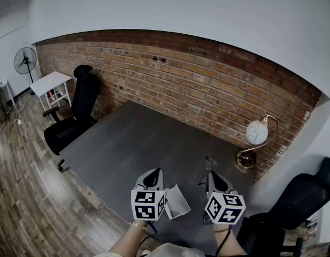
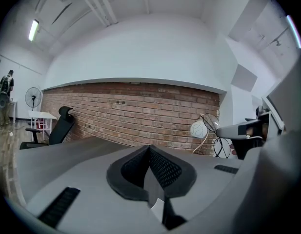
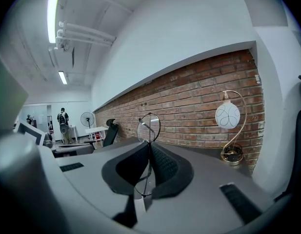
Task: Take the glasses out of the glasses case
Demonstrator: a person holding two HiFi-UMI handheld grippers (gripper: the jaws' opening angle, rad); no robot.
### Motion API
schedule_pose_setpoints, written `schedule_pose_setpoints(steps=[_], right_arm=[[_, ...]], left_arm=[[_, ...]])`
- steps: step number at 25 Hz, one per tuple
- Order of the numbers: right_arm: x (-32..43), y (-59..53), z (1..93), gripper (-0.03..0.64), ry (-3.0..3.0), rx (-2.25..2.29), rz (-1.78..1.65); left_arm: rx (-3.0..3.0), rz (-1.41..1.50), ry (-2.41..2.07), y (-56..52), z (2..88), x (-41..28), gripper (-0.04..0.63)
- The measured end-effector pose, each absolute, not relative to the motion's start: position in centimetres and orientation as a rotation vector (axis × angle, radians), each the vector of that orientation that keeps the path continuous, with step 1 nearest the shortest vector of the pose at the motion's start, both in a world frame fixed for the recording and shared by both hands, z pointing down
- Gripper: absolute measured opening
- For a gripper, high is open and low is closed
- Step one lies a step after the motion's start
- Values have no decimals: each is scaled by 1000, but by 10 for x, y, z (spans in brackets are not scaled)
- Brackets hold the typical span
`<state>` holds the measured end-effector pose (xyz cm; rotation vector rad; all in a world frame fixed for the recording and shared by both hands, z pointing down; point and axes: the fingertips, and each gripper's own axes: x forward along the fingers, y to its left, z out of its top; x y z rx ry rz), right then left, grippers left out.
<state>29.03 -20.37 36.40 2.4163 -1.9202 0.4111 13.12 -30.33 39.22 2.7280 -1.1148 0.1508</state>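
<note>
Both grippers hover over the near edge of the dark grey table (image 1: pixel 138 138). My left gripper (image 1: pixel 152 180) is shut on a flat, pale grey glasses case (image 1: pixel 176 201), which hangs toward the right gripper. In the left gripper view the case shows as a thin sheet (image 2: pixel 157 203) pinched between the closed jaws (image 2: pixel 149 147). My right gripper (image 1: pixel 215 182) is shut on round wire-rimmed glasses (image 1: pixel 210 164), held clear of the case. In the right gripper view one lens (image 3: pixel 149 127) sticks up past the fingertips (image 3: pixel 149 144). The left gripper view also shows the glasses (image 2: pixel 212 123) at right.
A globe lamp (image 1: pixel 256 133) on a brass stand sits at the table's far right corner by the brick wall. A black office chair (image 1: pixel 74 116) stands at the table's left, another (image 1: pixel 306 197) at the right. A small white table (image 1: pixel 50 83) and a fan (image 1: pixel 25 60) stand far left.
</note>
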Motion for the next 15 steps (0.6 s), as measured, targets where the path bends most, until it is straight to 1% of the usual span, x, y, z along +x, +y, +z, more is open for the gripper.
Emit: schedule_pose_setpoints(steps=[15], right_arm=[[294,-204,371,40,-1930,2407,428]], left_arm=[[2725,171,-1135,-307,395,132,17]])
